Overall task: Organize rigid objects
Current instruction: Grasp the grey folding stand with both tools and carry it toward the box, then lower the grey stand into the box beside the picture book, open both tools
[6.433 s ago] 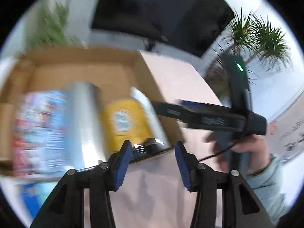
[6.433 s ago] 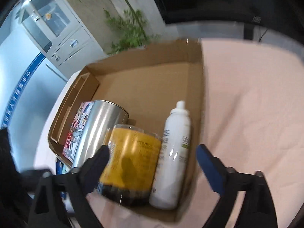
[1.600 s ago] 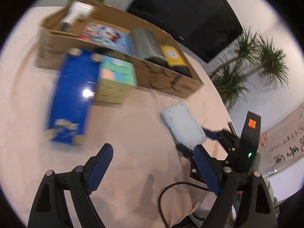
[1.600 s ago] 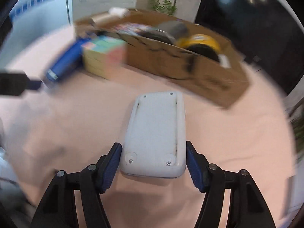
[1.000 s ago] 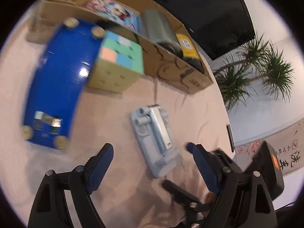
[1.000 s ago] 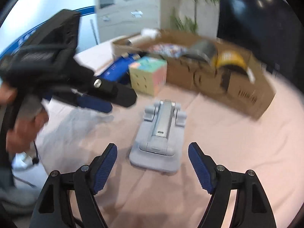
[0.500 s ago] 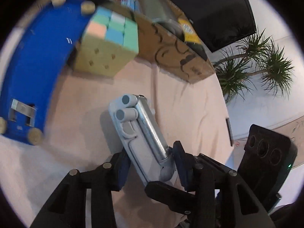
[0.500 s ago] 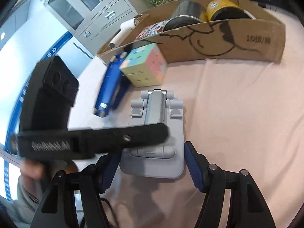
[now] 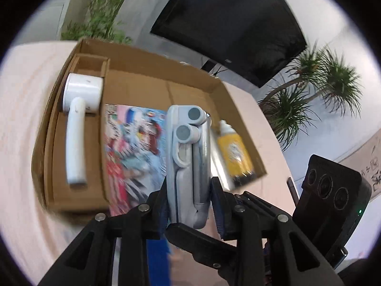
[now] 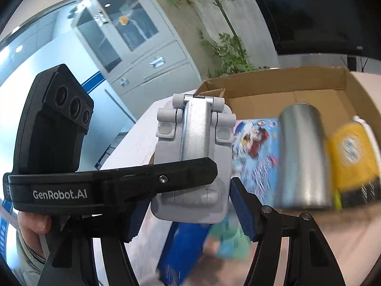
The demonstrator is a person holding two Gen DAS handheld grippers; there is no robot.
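Note:
My left gripper (image 9: 189,205) is shut across the thin sides of a grey folding phone stand (image 9: 188,157) and holds it in the air in front of the cardboard box (image 9: 240,116). The stand also shows in the right wrist view (image 10: 193,157), with the left gripper's finger crossing it. My right gripper (image 10: 187,212) is around the stand's lower end, jaws wide; I cannot tell if its pads touch it. In the box lie a white handheld device (image 9: 78,109), a colourful packet (image 9: 135,143), a silver can (image 10: 301,155) and a yellow bottle (image 10: 354,157).
A blue flat case (image 10: 185,250) and a pastel cube (image 10: 228,240) lie on the pink table cloth (image 9: 23,109) below the stand, outside the box. A dark screen (image 9: 228,23) and plants stand behind the table. A cabinet (image 10: 142,47) is at the far left.
The left gripper has closed on the stand and lifted it off the table toward the box. The right gripper has moved up alongside it.

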